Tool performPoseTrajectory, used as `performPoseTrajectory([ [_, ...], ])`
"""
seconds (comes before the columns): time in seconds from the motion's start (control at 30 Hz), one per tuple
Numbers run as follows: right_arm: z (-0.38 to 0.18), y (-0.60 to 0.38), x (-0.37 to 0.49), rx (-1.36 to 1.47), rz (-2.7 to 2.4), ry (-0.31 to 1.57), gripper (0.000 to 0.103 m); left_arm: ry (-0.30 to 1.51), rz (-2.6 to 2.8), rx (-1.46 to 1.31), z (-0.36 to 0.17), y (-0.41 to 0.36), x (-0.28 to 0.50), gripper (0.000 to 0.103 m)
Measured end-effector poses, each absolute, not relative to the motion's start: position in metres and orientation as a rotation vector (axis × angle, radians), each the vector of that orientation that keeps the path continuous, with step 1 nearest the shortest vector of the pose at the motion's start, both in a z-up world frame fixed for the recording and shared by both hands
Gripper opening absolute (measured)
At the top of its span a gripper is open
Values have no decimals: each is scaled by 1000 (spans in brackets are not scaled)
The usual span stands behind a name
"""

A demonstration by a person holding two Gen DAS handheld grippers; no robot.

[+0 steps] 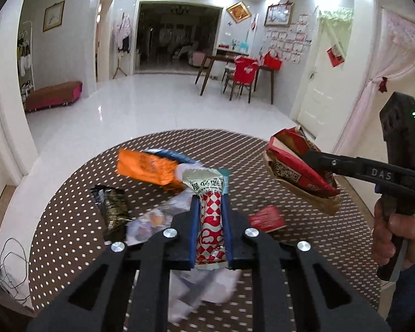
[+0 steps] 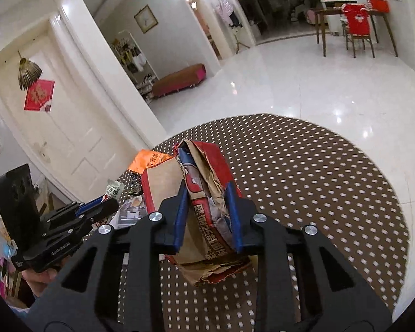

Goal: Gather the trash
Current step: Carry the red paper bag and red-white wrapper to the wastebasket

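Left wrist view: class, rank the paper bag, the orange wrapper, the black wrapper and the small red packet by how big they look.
1. paper bag, though it is raised nearer the camera
2. orange wrapper
3. black wrapper
4. small red packet

The round table (image 1: pixel 304 249) at the bottom of the frame wears a matt brown cloth dotted white, while the floor (image 1: pixel 157 102) above it is glossy white tile throwing back the ceiling lights. The red-and-white wrapper (image 1: pixel 210 221) at centre is shiny printed film, like the orange packet (image 1: pixel 145 170) left of centre. The crumpled bag (image 2: pixel 207 207) in the right wrist view is rough brown paper with red print, between matt black plastic fingers (image 2: pixel 179 213) faced with blue pads.
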State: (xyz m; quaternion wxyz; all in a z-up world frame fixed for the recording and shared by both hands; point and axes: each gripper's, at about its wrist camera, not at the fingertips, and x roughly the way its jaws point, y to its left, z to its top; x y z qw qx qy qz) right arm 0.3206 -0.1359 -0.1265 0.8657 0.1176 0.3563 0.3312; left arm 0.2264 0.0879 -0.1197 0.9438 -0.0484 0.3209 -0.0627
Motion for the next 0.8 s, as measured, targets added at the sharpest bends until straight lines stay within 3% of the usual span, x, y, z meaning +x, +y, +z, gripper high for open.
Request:
performPoseTrajectory([
  [0.47, -92, -257, 255, 307, 550, 614, 27, 556, -267, -81, -87, -42, 196, 15],
  [0.8, -111, -398, 202, 345, 252, 597, 27, 572, -454, -44, -98, -178, 186, 15],
])
